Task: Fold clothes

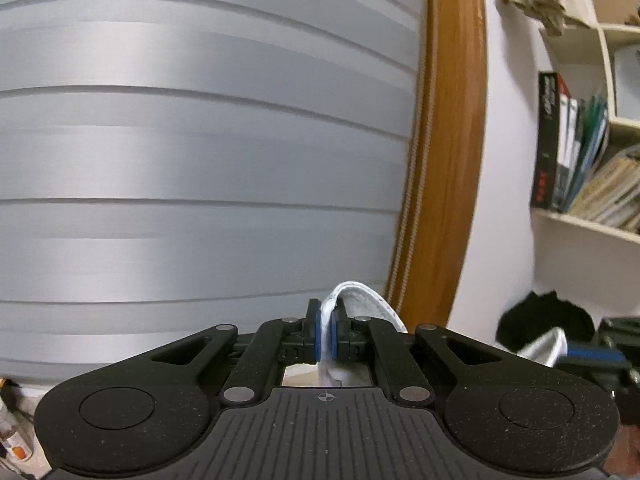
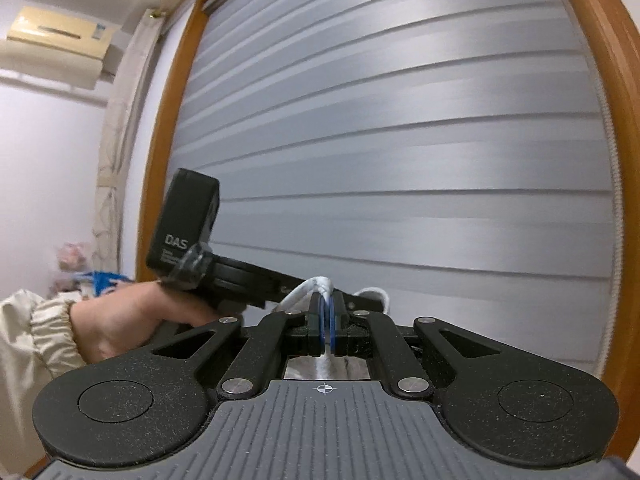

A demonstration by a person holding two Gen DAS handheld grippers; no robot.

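Observation:
Both grippers are raised toward a window blind, each pinching white cloth. In the left wrist view my left gripper (image 1: 328,332) is shut on a hem of the white garment (image 1: 360,302), which loops out to the right and hangs below the jaws. In the right wrist view my right gripper (image 2: 327,326) is shut on another white hem of the garment (image 2: 316,285). The left gripper's body (image 2: 240,276) shows just left of it, held by a hand (image 2: 120,324) in a cream sleeve. Most of the garment is hidden below both views.
A grey slatted blind (image 1: 200,140) in an orange wooden frame (image 1: 452,160) fills the view ahead. Shelves with books (image 1: 580,160) stand at the right, with a dark heap (image 1: 544,316) below. An air conditioner (image 2: 56,48) hangs high on the left wall.

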